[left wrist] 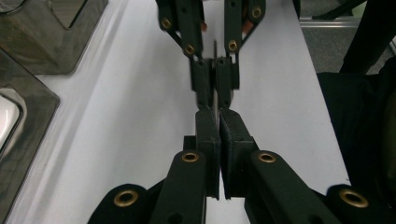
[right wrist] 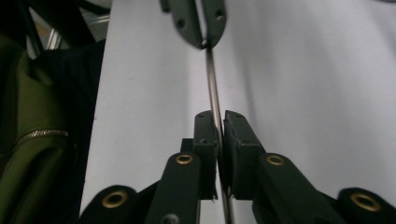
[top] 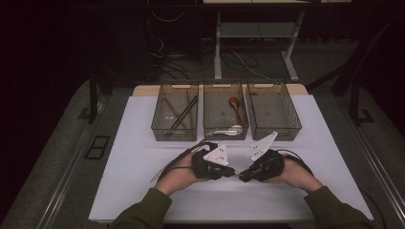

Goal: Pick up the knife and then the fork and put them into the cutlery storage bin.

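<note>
Both tongs clamped on one thin metal rod [right wrist: 214, 88] at counter [top: 143, 191] centre, w/ left tongs [top: 232, 172] at 9 o'clock end & right tongs [top: 242, 175] at 3 o'clock, tips nearly meeting. Probably a handover: keep rod level, release one side only once the other's grip is firm.

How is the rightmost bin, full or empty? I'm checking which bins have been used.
Empty, as far as the high view shows: the rightmost bin has a bare floor, while the middle bin holds a spoon.

dim room, white table [top: 143, 191], grey floor [top: 47, 157]
</note>
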The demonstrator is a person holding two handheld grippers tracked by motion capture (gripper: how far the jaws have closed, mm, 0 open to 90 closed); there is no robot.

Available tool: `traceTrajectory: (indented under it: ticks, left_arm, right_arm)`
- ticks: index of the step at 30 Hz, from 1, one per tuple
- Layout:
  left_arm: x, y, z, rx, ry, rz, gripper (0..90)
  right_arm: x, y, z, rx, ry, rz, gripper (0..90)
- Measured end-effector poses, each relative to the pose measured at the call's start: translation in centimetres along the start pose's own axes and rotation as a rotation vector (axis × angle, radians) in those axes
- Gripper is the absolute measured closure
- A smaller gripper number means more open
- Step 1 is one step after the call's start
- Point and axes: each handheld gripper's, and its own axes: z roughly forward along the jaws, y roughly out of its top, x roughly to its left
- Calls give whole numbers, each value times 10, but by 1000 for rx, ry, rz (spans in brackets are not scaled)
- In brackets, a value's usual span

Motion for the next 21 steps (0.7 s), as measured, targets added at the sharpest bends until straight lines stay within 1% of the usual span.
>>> traceTrajectory:
  ticks: [1, 2, 4, 5, 8, 10, 11, 12, 13, 14, 15, 17, 21]
  left_arm:
    - [1, -1, 0, -2, -2, -1, 865]
    - [1, -3, 1, -7, -8, -13, 864]
    - [1, -5, 1, -17, 0, -21, 854]
    - [1, -6, 1, -22, -1, -32, 812]
    - [4, -9, -2, -37, 18, -59, 705]
    - [7, -13, -5, -62, 34, -86, 640]
    - [8, -16, -7, -81, 37, -121, 608]
    - [9, -18, -9, -95, 45, -132, 580]
    - [9, -20, -11, -112, 56, -151, 548]
    - [10, -22, -13, -124, 61, -160, 525]
    - [9, -24, -15, -140, 69, -181, 507]
    - [9, -28, -19, -153, 79, -200, 482]
    - [8, -35, -26, -170, 107, -215, 433]
  right_arm:
    - [1, 0, 1, -4, 1, -3, 863]
    - [1, 1, 2, -3, -1, -8, 864]
    - [1, 1, 2, 2, -7, -11, 864]
    - [1, 1, 2, 6, -10, -7, 864]
    - [0, 0, 2, 7, -22, -11, 864]
    - [0, -1, 1, 10, -27, -3, 864]
    - [0, -2, 1, 10, -35, -3, 863]
    - [-1, -2, 0, 12, -43, -2, 863]
    - [-2, -3, 0, 15, -58, -3, 863]
    - [-2, -4, -1, 20, -64, 7, 863]
    - [-3, -5, -2, 17, -73, 14, 863]
    - [-4, -7, -5, 17, -88, 32, 863]
    - [-4, -10, -9, 15, -115, 51, 863]
